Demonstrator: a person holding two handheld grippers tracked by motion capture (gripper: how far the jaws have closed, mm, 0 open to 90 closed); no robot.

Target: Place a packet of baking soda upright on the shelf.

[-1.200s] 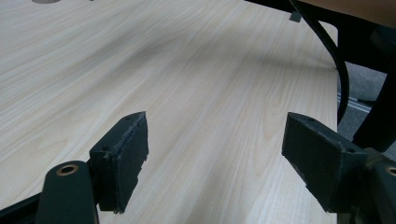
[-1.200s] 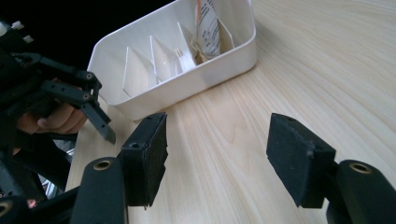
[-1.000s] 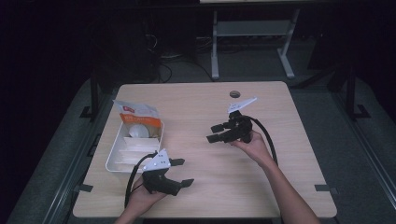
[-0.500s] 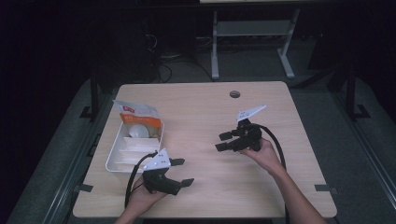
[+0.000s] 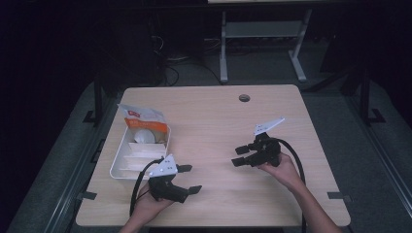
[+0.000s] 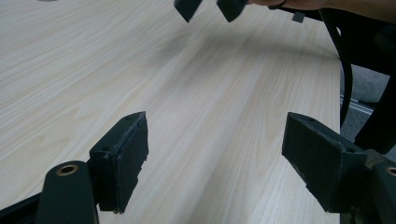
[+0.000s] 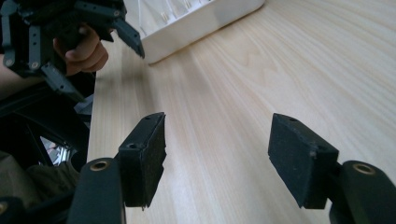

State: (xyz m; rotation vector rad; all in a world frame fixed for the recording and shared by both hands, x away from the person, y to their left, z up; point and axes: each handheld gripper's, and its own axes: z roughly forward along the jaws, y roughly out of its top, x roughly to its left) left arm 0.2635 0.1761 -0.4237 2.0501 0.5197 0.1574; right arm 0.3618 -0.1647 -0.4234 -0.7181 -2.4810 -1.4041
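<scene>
My left gripper rests near the front left of the wooden table, pointing right, jaws open and empty. In the left gripper view its pads stand wide apart over bare wood, with the right gripper's tips at the top. My right gripper is held at the middle right, pointing left toward the other one, open with nothing between its jaws. Its own view shows its open jaws over bare tabletop, and farther off the left gripper in a hand.
A white tray sits at the left edge, holding a white round object and flat white pieces. An orange-and-white packet leans at its far end. A cable hole lies near the back edge. The tray's wall also shows.
The right gripper has moved toward the near right of the table and a little lower, still open. The left gripper has stayed where it was.
</scene>
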